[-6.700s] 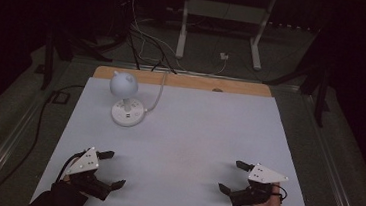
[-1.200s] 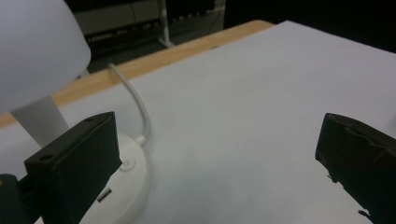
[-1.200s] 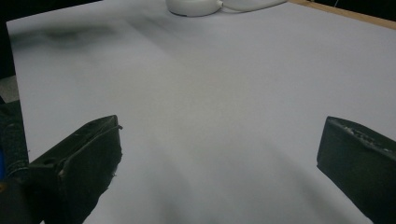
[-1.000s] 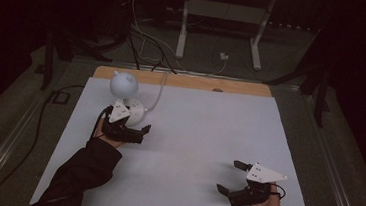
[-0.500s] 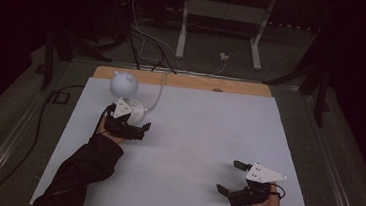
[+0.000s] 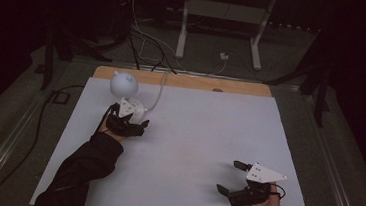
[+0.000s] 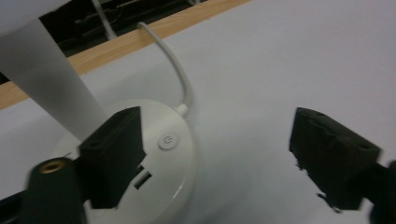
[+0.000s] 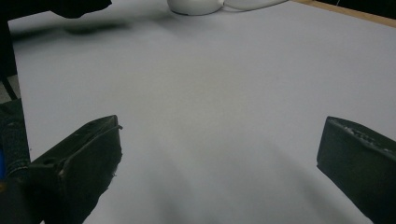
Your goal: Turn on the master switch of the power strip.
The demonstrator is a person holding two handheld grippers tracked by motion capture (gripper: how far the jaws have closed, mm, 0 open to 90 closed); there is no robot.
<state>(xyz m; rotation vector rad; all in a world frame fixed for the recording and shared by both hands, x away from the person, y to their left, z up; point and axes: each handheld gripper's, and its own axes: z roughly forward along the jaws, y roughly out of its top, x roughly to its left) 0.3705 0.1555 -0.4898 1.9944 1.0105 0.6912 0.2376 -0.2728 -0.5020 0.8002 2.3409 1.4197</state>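
Note:
A white lamp with a round globe head (image 6: 124, 84) stands at the table's far left; its round base (image 7: 161, 158) carries a power button (image 7: 167, 140) and a white cable (image 7: 173, 65). My left gripper (image 6: 138, 125) hangs low over that base. Its jaws have just been closing and still stand apart: one jaw sits above the base beside the button, the other above bare table, gripping nothing (image 7: 219, 154). My right gripper (image 6: 228, 176) rests open at the front right with only table between its jaws (image 8: 219, 158).
A white sheet (image 6: 198, 129) covers the table, with a wooden strip (image 6: 193, 82) along the far edge. The lamp's cable runs off the back. Cables and a metal stand's legs (image 6: 217, 30) lie on the dark floor beyond.
My left gripper came from the front left to the lamp base, and has sunk a little onto it in the last second with its jaws narrower. The right gripper has not moved.

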